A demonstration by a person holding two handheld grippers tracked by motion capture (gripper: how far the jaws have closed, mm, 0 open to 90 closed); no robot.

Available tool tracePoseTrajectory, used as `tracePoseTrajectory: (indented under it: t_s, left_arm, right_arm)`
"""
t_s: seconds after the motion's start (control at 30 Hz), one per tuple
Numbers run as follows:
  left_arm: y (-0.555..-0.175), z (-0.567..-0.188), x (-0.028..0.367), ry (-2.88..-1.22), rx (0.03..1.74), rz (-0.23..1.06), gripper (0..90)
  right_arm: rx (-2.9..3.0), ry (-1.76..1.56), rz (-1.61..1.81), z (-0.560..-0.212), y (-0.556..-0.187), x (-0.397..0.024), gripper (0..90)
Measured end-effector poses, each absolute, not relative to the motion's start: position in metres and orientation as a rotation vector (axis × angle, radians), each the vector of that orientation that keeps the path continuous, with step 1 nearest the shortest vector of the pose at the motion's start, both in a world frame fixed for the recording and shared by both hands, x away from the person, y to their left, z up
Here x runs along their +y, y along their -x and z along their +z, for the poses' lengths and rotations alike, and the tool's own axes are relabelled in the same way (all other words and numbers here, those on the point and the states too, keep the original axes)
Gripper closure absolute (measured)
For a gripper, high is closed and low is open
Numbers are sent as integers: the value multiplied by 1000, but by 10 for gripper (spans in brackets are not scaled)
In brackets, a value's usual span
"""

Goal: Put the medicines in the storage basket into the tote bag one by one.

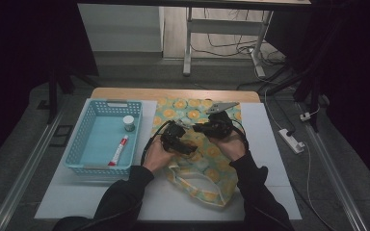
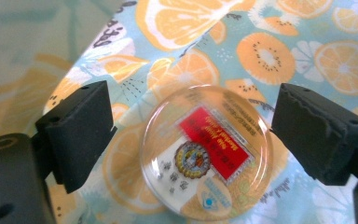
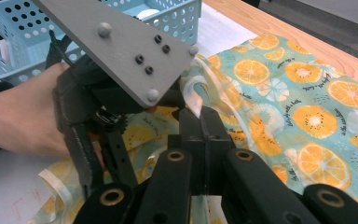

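A clear round container (image 2: pixel 205 154) with a red label lies flat on the orange-slice print cloth of a tote bag (image 2: pixel 270 51). My left gripper (image 2: pixel 198 133) is open, with a pad on either side of the container and a gap on both sides. In the high view, the left gripper (image 1: pixel 179 140) and the right gripper (image 1: pixel 211 128) meet over the bag (image 1: pixel 202 168) at the table's middle. My right gripper (image 3: pixel 205 122) is shut on the bag's pale edge strip (image 3: pixel 196 88), lifting it off the cloth (image 3: pixel 307 107).
A light blue basket (image 1: pixel 84 120) stands left of the bag, holding a small white-lidded jar (image 1: pixel 128 122) and a red and white tube (image 1: pixel 118 150). The basket (image 3: pixel 9 46) also shows behind the left hand (image 3: pixel 18 116). A white mat (image 1: pixel 270 144) covers the table.
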State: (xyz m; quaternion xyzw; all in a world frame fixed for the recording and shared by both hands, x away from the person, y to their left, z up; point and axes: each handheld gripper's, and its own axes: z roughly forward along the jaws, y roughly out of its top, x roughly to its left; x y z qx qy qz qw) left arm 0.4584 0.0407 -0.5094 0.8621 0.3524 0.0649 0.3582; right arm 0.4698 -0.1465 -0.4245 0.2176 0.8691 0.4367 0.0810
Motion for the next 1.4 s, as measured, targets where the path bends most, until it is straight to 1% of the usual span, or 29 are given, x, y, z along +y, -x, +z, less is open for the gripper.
tracePoseTrajectory:
  t_s: [0.2, 0.4, 0.53, 0.63, 0.87, 1.1, 1.3, 1.4]
  left_arm:
    - [-454, -504, 45, -2202, 901, 129, 96]
    - [-448, -498, 50, -2181, 879, 103, 44]
    - [-444, -495, 55, -2143, 868, 71, 25]
    - [-440, -491, 58, -2134, 860, 71, 12]
    - [-428, -478, 68, -2091, 835, 74, 6]
    - [-418, -472, 78, -2105, 818, 75, 3]
    - [-414, -471, 93, -2077, 819, 35, 3]
    - [-413, -470, 101, -2076, 828, 38, 1]
  right_arm:
    - [2600, -648, 1312, -424, -470, -147, 900]
    - [2604, -643, 1311, -425, -470, -147, 900]
    - [2606, -647, 1314, -425, -470, -147, 900]
    - [2607, -644, 1314, -425, -470, -147, 900]
    - [2609, -634, 1313, -425, -469, -146, 900]
    - [2609, -628, 1315, -424, -468, -146, 900]
    - [2611, -630, 1312, -424, -468, -146, 900]
    - [2611, -630, 1312, -425, -468, -146, 900]
